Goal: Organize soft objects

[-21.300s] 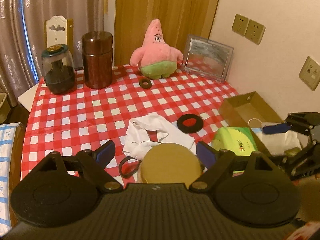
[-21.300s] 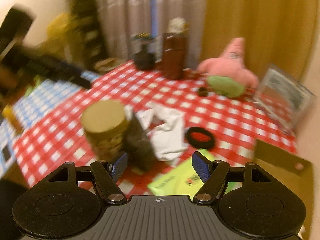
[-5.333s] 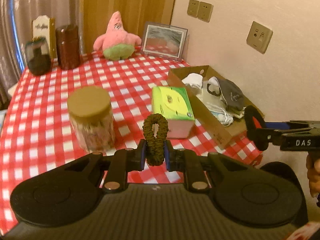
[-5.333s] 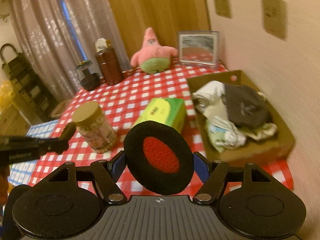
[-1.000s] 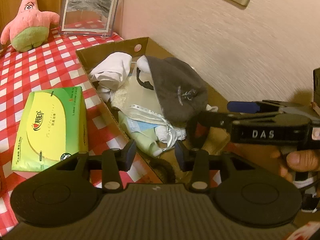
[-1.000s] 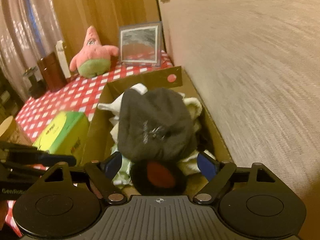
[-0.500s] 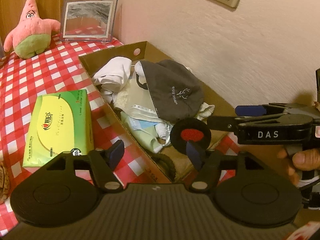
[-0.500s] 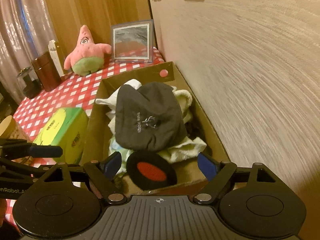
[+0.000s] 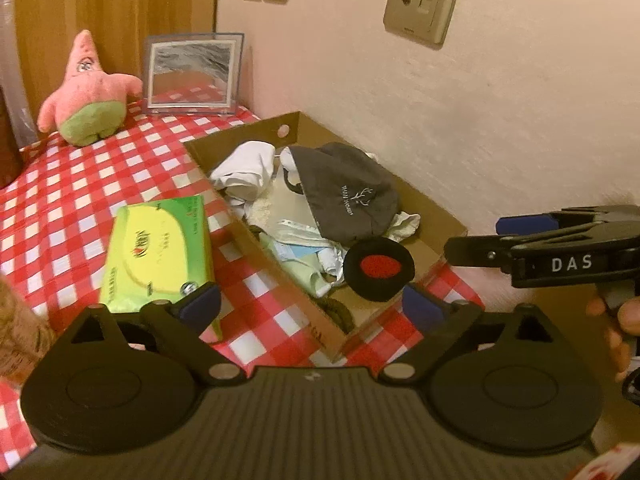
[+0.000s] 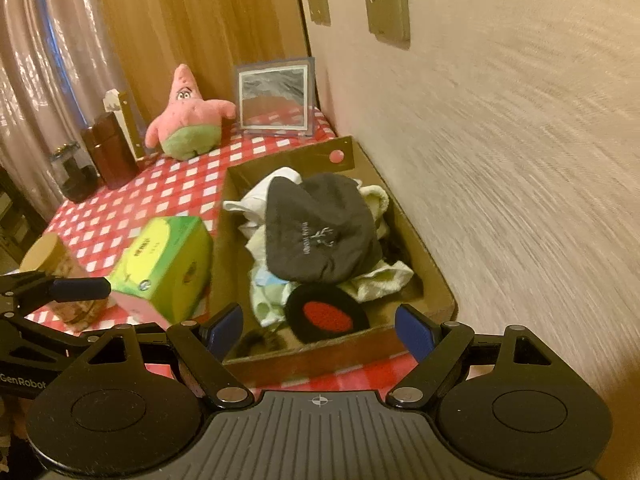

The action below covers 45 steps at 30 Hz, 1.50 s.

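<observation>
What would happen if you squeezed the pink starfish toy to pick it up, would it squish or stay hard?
The pink starfish toy looks fuzzy and stuffed, so it would probably squish and spring back. It likely weighs little for its size. It sits upright on a rounded green bottom on the checked tablecloth, so a push might tip it over.

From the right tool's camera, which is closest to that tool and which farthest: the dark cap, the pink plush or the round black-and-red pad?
1. Pad, at the box's near end, just ahead of the right tool.
2. Cap, mid-box on the pile.
3. Plush, far end of the table.
</observation>
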### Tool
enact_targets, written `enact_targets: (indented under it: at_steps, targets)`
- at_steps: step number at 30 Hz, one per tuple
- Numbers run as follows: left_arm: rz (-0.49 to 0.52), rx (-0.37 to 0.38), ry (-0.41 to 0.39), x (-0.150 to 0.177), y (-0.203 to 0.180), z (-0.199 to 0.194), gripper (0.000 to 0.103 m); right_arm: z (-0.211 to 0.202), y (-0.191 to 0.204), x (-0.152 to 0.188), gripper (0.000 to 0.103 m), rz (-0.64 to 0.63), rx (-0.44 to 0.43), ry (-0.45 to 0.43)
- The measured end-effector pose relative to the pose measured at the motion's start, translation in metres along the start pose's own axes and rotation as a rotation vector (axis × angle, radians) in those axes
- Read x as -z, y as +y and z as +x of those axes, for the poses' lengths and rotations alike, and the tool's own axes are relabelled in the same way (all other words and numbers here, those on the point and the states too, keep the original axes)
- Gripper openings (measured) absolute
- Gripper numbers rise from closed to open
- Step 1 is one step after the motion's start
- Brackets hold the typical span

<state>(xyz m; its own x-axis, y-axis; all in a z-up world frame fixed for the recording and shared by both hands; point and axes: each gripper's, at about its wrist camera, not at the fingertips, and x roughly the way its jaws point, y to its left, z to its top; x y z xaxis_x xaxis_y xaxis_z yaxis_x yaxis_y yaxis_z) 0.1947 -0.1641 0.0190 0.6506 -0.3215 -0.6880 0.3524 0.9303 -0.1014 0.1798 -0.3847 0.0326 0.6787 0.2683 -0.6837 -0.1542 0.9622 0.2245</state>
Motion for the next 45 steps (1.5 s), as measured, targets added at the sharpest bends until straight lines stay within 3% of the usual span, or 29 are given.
enact_targets:
  at_steps: [17, 25, 36, 45]
  targets:
    - [-0.235, -0.12, 0.016, 0.077, 0.038, -0.085, 0.102, -0.043, 0.047, 0.034, 0.083, 0.015, -0.03, 0.0]
    - [-0.257, -0.211, -0.028, 0.092, 0.034, -0.124, 0.102, -0.061, 0.073, 0.057, 0.083, 0.006, -0.021, 0.001]
    - [-0.33, -0.232, -0.025, 0.108, 0.026, -0.143, 0.102, -0.089, 0.083, 0.082, 0.083, -0.016, 0.018, -0.004]
    - [-0.305, -0.248, -0.032, 0.115, 0.017, -0.145, 0.102, -0.102, 0.088, 0.089, 0.083, -0.051, 0.01, -0.005]
